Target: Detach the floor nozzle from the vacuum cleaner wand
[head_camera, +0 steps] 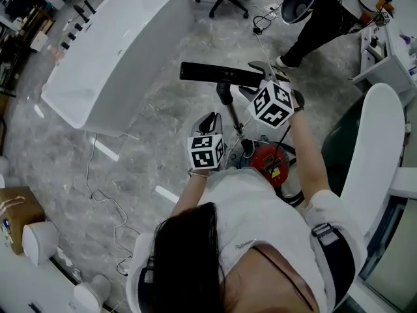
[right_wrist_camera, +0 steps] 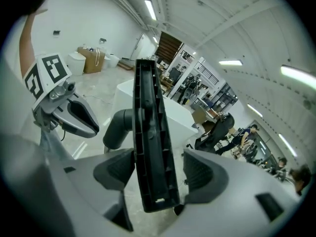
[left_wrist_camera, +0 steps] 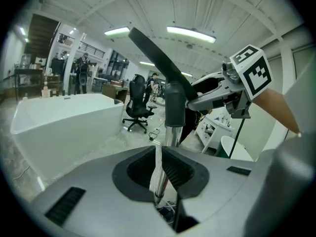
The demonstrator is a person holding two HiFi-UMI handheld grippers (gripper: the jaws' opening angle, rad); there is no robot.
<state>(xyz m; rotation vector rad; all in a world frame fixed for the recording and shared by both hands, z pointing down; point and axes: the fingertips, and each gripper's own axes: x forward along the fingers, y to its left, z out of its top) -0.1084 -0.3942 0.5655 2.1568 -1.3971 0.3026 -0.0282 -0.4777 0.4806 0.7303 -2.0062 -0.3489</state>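
Where left gripper clamps wand, lower length hidden

The wand is gleaming as polished metal — smooth, mirror-bright; the floor nozzle is showing matt black plastic, ribbed underneath; the floor is shining like glossy grey stone.

Bare floor between white counter and floor nozzle.
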